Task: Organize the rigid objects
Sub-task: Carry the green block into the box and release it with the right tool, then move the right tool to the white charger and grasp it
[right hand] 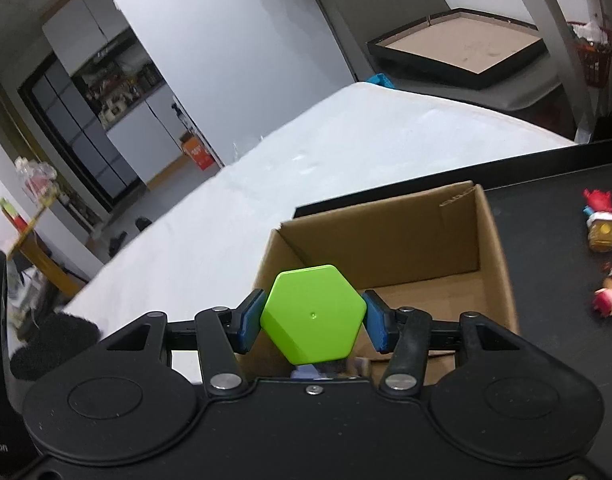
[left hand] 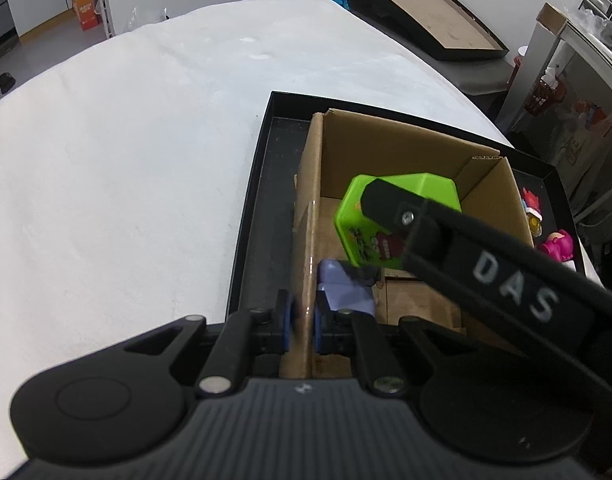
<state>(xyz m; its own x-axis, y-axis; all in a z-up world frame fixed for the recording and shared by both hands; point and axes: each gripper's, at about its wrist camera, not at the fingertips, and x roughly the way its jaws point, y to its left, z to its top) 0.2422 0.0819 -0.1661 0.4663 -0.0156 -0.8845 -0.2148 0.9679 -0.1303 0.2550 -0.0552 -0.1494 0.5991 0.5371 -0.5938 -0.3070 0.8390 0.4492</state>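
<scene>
Left gripper [left hand: 302, 326]: nearest the left wrist camera, jaws fully closed, blue pads pinching the near-left wall of the cardboard box [left hand: 389, 152] and holding it in place.

Lilac block [left hand: 345, 288]: lies on the box floor just beyond the left gripper, against the pinched wall; its make cannot be told.

Right gripper [right hand: 313, 322]: about half open, blue pads [right hand: 250, 320] pressed on opposite sides of the green hexagonal case [right hand: 313, 314], which it carries. From the right wrist view the plain hexagon face is turned toward the camera. The left wrist view shows the case tilted above the box's open top, printed face down toward the near side. Judged, it is over the box interior and not yet resting on the floor. The case is a flat, squat prism with no marked long axis; its short axis points roughly along the gripper.

Coming move, judged: straight down into the box, the free floor lying beyond and right of the lilac block.

Black tray [left hand: 258, 176]: holds the box; small toy figures [right hand: 603, 226] lie on it to the right.

Desk [left hand: 126, 160]: white-covered, beyond.
</scene>
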